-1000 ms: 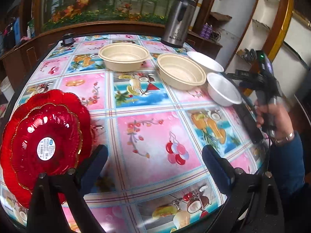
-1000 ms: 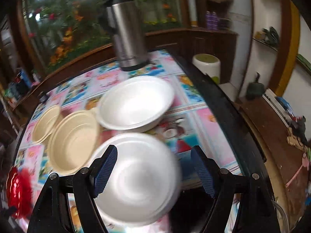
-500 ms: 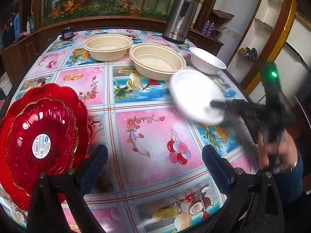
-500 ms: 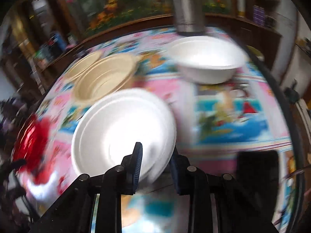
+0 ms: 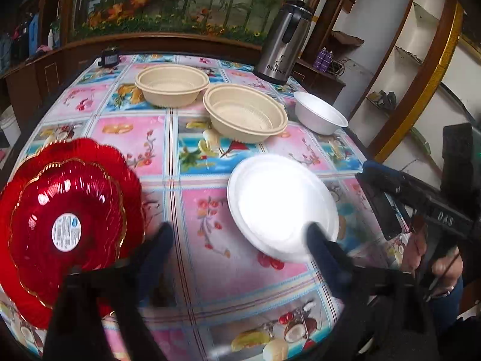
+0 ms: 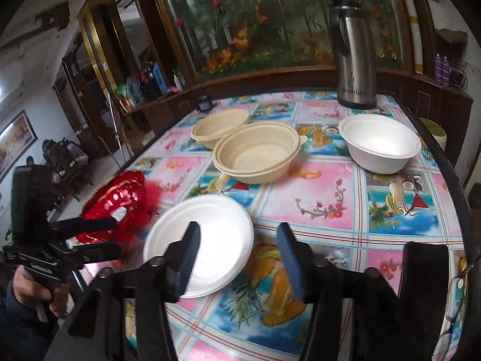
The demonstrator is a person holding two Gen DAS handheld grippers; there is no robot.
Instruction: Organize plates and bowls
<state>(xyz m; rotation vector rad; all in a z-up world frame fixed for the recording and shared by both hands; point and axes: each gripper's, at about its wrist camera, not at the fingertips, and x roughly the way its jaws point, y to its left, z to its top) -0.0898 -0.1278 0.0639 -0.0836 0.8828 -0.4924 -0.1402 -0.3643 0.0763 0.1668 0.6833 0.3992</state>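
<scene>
A white foam plate (image 6: 210,234) lies flat on the flowered tablecloth, just right of two stacked red plates (image 5: 66,225). My right gripper (image 6: 239,255) hovers over the plate's near edge; its jaws are opening and do not touch the plate. My left gripper (image 5: 240,249) hangs between the red stack and the white plate, jaws closing, with only tablecloth between them. Farther back stand two beige bowls (image 5: 172,84) (image 5: 245,112) and a white foam bowl (image 5: 320,112).
A steel thermos (image 5: 284,42) stands at the table's far right corner, and a small dark object (image 5: 108,57) at the far left edge. A flat black device (image 5: 386,213) lies near the right edge. A wooden ledge with flowers runs behind the table.
The right gripper took the white plate from beside the white bowl, carried it left to the middle of the table and opened off it. The left gripper's jaws have narrowed.
</scene>
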